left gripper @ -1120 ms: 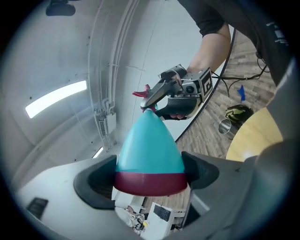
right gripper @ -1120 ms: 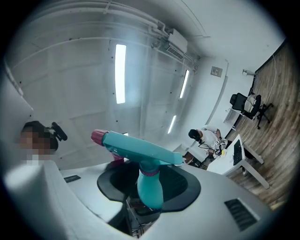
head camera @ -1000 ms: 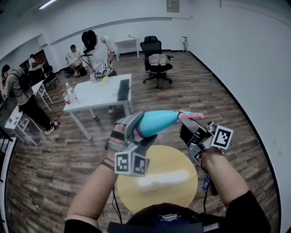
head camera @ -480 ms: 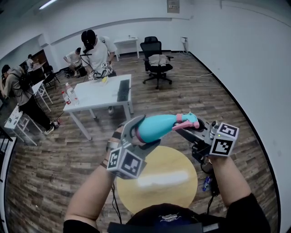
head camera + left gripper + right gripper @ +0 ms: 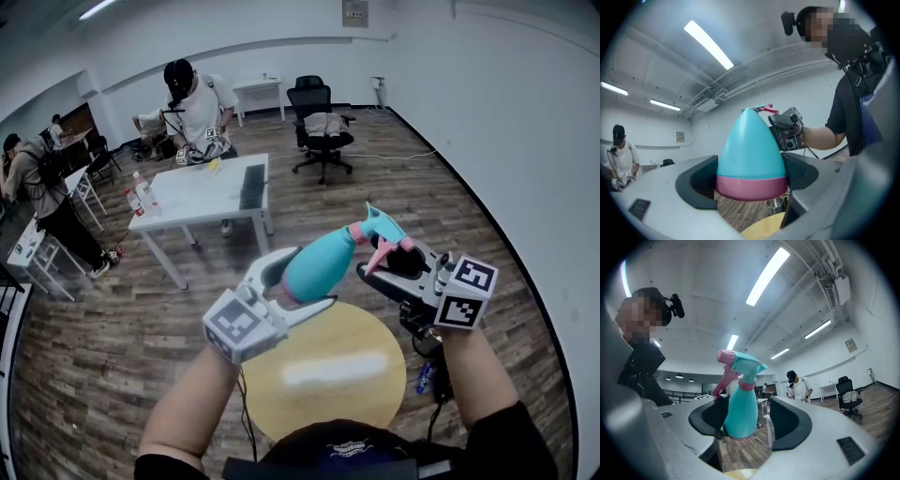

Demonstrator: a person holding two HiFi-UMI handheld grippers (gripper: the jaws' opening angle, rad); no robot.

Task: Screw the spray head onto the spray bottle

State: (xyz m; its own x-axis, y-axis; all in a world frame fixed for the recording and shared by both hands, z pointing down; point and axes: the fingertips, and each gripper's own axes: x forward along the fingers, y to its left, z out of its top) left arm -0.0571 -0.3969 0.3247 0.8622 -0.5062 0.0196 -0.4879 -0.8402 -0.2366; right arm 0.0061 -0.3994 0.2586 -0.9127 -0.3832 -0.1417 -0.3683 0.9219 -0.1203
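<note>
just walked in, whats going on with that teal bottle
A person is working with a handheld gripper in each hand, above a round yellow table. The left gripper is clamped on the lower body of the teal spray bottle, holding it up at a tilt. The spray head sits on the bottle's neck. The right gripper is at the head with its jaws just having been opening, pads not pressing on it. Whether the head is fully tight can't be told.

1. Bottle [image 5: 317, 267]: teal, egg-shaped, pink band at base; in mid-air, neck tilted up to the right, base clamped in left gripper [image 5: 312, 279].
2. Head [image 5: 378, 236]: teal, pink trigger and collar, seated on the neck.
</note>
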